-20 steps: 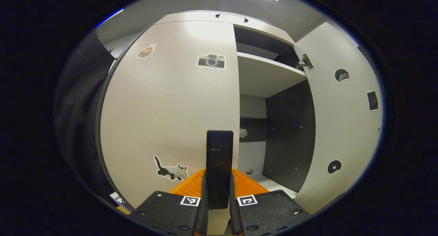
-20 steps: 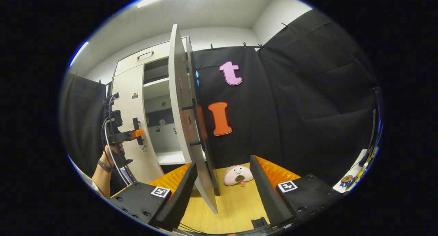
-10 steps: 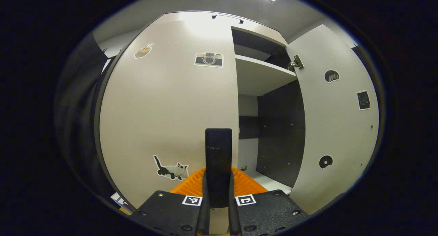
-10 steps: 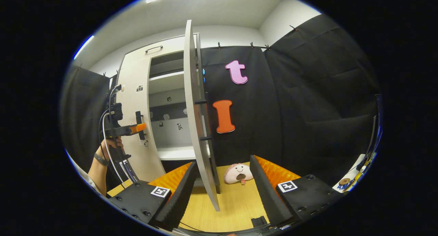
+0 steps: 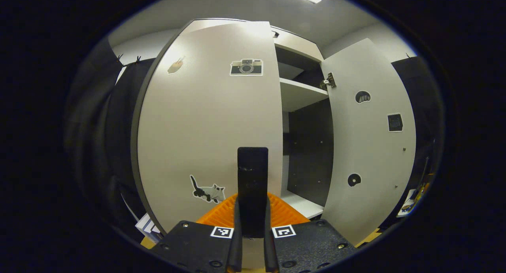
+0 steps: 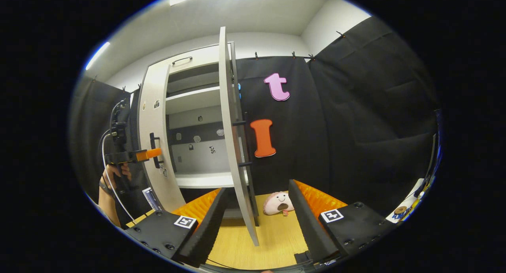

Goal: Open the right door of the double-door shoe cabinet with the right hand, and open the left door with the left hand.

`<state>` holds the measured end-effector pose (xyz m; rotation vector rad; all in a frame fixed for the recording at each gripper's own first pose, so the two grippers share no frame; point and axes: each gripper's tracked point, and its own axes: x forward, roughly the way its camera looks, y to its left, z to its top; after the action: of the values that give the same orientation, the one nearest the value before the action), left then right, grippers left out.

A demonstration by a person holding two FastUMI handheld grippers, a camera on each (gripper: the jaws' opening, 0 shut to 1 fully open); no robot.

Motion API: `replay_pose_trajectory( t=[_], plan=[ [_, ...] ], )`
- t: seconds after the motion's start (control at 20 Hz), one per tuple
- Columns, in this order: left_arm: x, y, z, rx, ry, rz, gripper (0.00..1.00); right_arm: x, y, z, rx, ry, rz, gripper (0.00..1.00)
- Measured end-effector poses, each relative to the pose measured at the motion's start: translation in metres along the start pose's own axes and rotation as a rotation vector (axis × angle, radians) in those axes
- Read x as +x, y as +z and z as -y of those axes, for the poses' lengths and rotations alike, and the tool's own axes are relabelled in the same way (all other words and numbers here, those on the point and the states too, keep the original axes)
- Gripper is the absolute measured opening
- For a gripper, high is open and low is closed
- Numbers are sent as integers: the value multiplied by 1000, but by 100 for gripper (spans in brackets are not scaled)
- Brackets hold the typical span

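Yellow wood floor [image 6: 253, 249] is seen under the right gripper [image 6: 257, 219], whose fingers are spread apart around the edge of the right door [image 6: 231, 138], not pinching it. That door is swung wide. Farther off, the left gripper [image 5: 252, 209] is clamped on the black handle [image 5: 252, 186] of the left door [image 5: 209, 126]. Step 2 seems to be in hand: this door looks only partly open. Next, a steady outward pull is needed.
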<state>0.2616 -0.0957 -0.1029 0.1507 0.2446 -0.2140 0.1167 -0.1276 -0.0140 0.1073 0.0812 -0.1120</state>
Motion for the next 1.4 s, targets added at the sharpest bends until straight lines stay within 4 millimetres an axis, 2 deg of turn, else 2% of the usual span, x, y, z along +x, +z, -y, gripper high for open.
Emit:
replay_pose_trajectory(
  t=[0.05, 0.1, 0.15, 0.2, 0.3, 0.35, 0.4, 0.45, 0.55, 0.6, 0.7, 0.75, 0.8, 0.85, 0.95, 1.0, 1.05, 1.1, 1.4],
  plan=[
    [-3, 0, -1, 9, -1, -5, 22, 0, 0, -2, -1, 8, 1, 88],
    [-7, -1, -3, 21, 0, -8, 22, 1, -1, -3, -2, 15, -2, 98],
    [-9, 0, -5, 30, 4, -11, 22, 2, -1, -5, -2, 21, -6, 98],
    [-9, -1, -6, 39, 8, -14, 22, 1, -2, -6, -3, 25, -11, 89],
    [-11, -1, -9, 48, 12, -17, 22, 1, -4, -9, -1, 33, -20, 88],
    [-13, 0, -10, 49, 10, -16, 22, 1, -4, -11, 2, 38, -25, 99],
    [-15, 0, -12, 45, 8, -16, 21, 2, -5, -13, 5, 43, -28, 99],
    [-17, 0, -13, 38, 8, -17, 22, 2, -5, -15, 8, 47, -31, 89],
    [-21, 1, -15, 22, 12, -15, 21, 1, -6, -19, 11, 54, -34, 89],
    [-25, 1, -16, 26, 18, -12, 21, 1, -5, -20, 10, 58, -32, 99],
    [-29, 2, -21, 35, 33, -7, 21, 2, -5, -22, -1, 59, -29, 98],
    [-29, 3, -25, 35, 46, -4, 21, 2, -5, -22, -10, 53, -31, 88],
    [-31, 3, -29, 35, 60, -1, 21, 0, -5, -22, -17, 51, -34, 88],
    [-32, 4, -33, 34, 74, 5, 22, 0, -4, -22, -22, 46, -35, 98],
    [-36, 6, -39, 27, 100, 14, 19, 0, -3, -23, -23, 43, -30, 98],
    [-37, 6, -42, 22, 114, 19, 19, -1, -3, -24, -22, 44, -28, 88],
    [-37, 6, -45, 25, 123, 24, 18, -1, -2, -26, -22, 44, -26, 88],
    [-38, 7, -48, 25, 131, 29, 18, -1, -3, -27, -20, 44, -25, 98],
    [-44, 6, -70, 39, 203, 33, 13, -3, -2, -33, 2, 54, -23, 98]
  ],
)
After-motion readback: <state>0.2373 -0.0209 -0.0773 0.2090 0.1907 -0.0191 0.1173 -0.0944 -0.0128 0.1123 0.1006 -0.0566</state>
